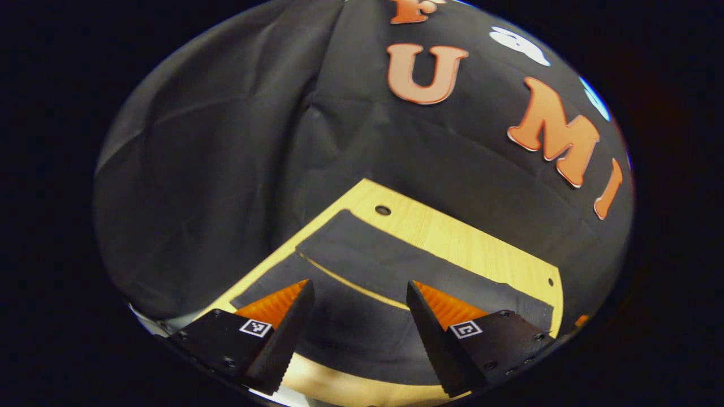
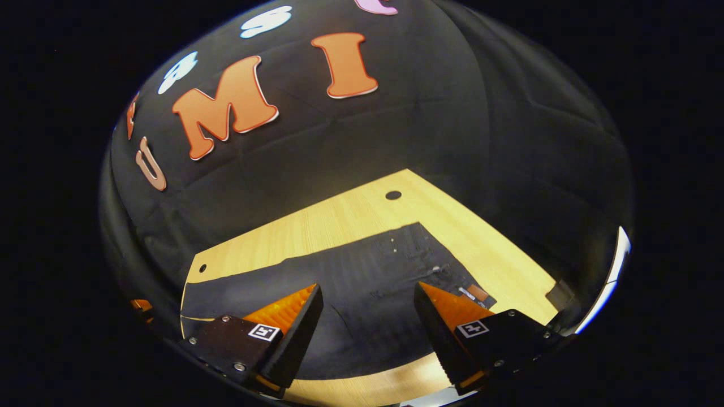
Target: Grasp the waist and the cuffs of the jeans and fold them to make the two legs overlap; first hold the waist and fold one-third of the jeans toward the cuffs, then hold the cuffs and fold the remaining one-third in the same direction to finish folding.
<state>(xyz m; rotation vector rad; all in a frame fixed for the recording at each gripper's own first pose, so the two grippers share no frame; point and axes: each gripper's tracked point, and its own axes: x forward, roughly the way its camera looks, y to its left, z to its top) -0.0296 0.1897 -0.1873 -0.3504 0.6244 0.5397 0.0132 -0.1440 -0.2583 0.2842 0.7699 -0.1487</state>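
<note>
Dark jeans lie flat on a light wooden table. In the left gripper view the two legs (image 1: 362, 265) spread side by side with a thin strip of wood between them, their cuffs toward the upper left. My left gripper (image 1: 360, 294) hovers open above the near leg, nothing between its fingers. In the right gripper view the jeans' waist end (image 2: 407, 260) shows, with a button, rivets and a brown patch (image 2: 478, 292) near the right edge. My right gripper (image 2: 367, 297) hangs open over the cloth there, holding nothing.
The wooden table (image 1: 469, 237) has a round hole (image 1: 383, 210) near its far corner; the right gripper view shows the table (image 2: 339, 217) with another hole (image 2: 393, 195). Black cloth walls close in behind the table on both sides. Bare wood lies beyond the jeans.
</note>
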